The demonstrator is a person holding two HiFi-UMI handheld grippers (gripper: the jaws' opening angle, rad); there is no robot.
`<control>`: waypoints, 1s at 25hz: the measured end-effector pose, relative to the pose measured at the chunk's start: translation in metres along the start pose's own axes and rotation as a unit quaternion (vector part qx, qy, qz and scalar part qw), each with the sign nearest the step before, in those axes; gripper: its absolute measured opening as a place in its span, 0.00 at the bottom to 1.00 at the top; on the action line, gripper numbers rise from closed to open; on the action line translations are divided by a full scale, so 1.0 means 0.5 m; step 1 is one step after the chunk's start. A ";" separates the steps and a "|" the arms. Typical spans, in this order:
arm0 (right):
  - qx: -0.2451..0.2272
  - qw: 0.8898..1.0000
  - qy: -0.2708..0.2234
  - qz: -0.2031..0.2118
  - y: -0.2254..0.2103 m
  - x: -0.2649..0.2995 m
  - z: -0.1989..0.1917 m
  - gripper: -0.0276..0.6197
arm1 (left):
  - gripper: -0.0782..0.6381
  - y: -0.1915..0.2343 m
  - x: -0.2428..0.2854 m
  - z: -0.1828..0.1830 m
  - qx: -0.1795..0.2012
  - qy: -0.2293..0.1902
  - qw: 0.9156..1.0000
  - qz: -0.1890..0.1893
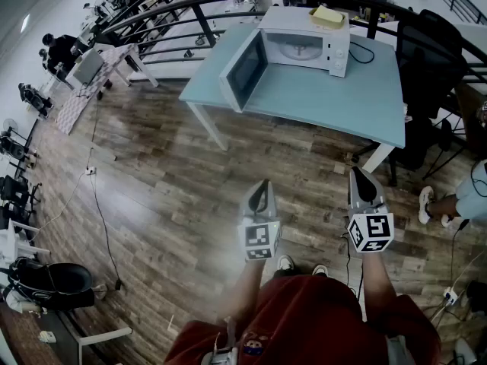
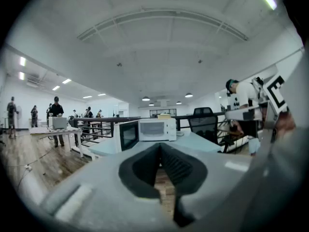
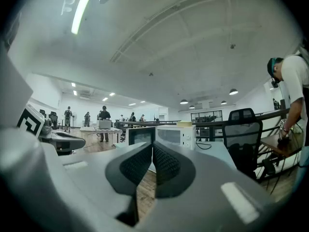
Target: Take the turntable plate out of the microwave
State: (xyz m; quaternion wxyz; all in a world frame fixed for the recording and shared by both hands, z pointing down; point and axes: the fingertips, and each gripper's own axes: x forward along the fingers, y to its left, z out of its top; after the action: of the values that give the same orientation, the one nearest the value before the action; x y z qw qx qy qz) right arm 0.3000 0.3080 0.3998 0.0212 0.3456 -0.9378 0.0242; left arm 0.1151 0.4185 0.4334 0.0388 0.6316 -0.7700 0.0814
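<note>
In the head view, a wood-floored hall is stretching out. One pale surface (image 1: 319,97) is standing well ahead of both tongs, carrying one microwave (image 1: 304,40) with its door (image 1: 245,71) hanging open. One turntable plate (image 1: 293,49) is sitting inside.

The left tongs (image 1: 261,196) and right tongs (image 1: 364,182), two in all, are pointing toward it.

In the left gripper view, the jaws are pressing together on nothing.

The right gripper view is showing the same.

Walking closer and parting the jaws before reaching inside would likely be serving best.

A pale blue worktop (image 1: 327,101) stands on the wood-plank floor (image 1: 175,181), with a black office chair (image 1: 428,44) at its right end. A dark railing (image 1: 198,2) curves behind it.
</note>
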 end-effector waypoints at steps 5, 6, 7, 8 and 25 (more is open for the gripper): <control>-0.001 1.000 0.002 -0.004 0.014 0.026 -0.006 0.05 | 0.11 0.024 0.013 -0.005 -0.001 -0.001 1.000 -0.006; -0.002 1.000 0.003 -0.004 0.020 0.031 -0.007 0.05 | 0.11 0.031 0.014 -0.007 -0.001 0.000 1.000 -0.008; -0.003 1.000 0.004 -0.005 0.026 0.037 -0.008 0.05 | 0.11 0.038 0.016 -0.008 -0.001 -0.002 1.000 -0.009; -0.003 1.000 0.005 -0.006 0.033 0.043 -0.010 0.05 | 0.11 0.046 0.018 -0.006 -0.001 -0.005 1.000 -0.010; 0.020 0.999 0.010 -0.029 0.132 0.139 -0.036 0.05 | 0.11 0.194 0.048 -0.040 -0.008 -0.009 1.000 -0.021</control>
State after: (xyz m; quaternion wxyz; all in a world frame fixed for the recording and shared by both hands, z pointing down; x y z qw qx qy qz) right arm 0.2047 0.3144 0.4199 0.0241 0.3723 -0.9267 0.0457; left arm 0.0145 0.4172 0.4496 0.0386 0.6480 -0.7575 0.0691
